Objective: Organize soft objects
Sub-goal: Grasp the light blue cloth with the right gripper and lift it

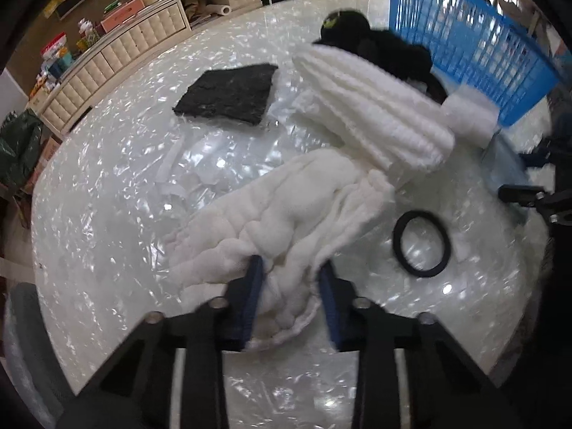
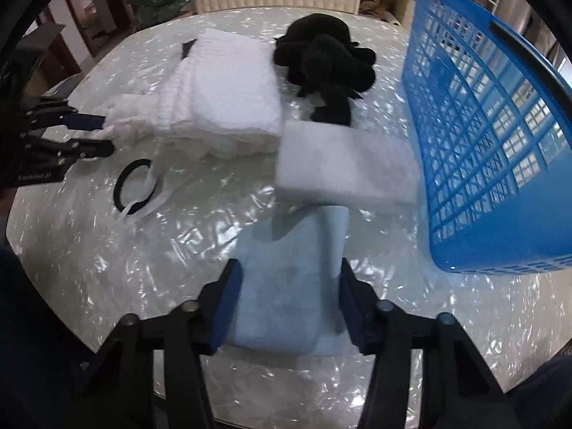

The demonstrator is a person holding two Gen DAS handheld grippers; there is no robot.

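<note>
One blue basket [image 2: 482, 150], contents hidden; left tool [image 1: 291, 282] grips white cloth [image 1: 282, 221], right tool [image 2: 289, 304] grips blue cloth [image 2: 289, 279].

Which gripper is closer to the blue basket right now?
Right. The right gripper, around a light blue cloth, sits just beside the blue basket; the left gripper, on the white fluffy cloth, is farther away.
</note>
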